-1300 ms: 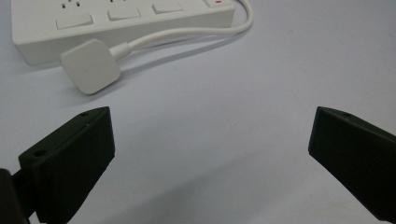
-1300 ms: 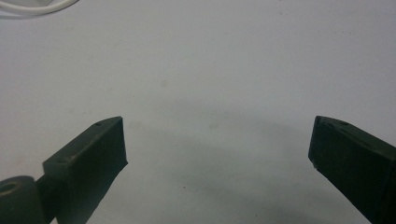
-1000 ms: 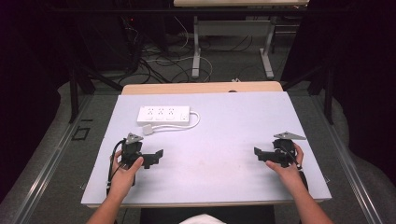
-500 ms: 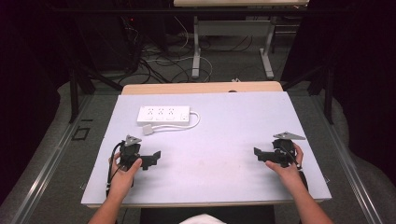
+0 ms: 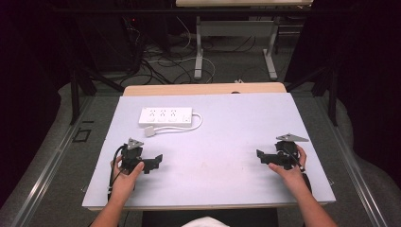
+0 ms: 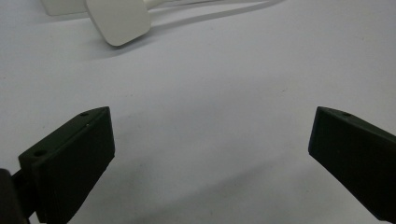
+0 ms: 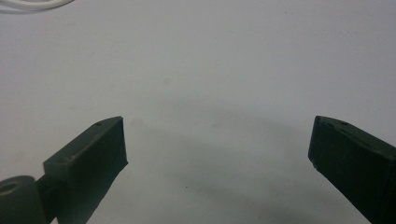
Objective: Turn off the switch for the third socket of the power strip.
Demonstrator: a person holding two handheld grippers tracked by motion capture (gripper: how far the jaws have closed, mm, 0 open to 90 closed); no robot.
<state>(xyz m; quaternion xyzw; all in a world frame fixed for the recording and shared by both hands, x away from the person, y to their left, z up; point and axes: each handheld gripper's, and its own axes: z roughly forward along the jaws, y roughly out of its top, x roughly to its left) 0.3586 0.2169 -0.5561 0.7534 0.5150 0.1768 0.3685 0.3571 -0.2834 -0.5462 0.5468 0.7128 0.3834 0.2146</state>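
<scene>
Currently both grippers rest low on the grey table (image 5: 227, 123), well apart. Left gripper (image 5: 153, 163) jaws spread wide, empty; right gripper (image 5: 261, 155) likewise wide, empty. White power strip (image 5: 165, 116) lies beyond the left gripper, its plug (image 6: 119, 19) nearest.

Your pale grey tabletop (image 5: 227, 132) is lit evenly from above, while the room around it falls off into near black. In the high view the picture is soft, with fine detail lost. In both gripper views the near black jaws are blurred at the edges and cast broad, soft shadows on the surface; the white plastic plug (image 6: 119, 19) at far left looks slightly washed out.
</scene>
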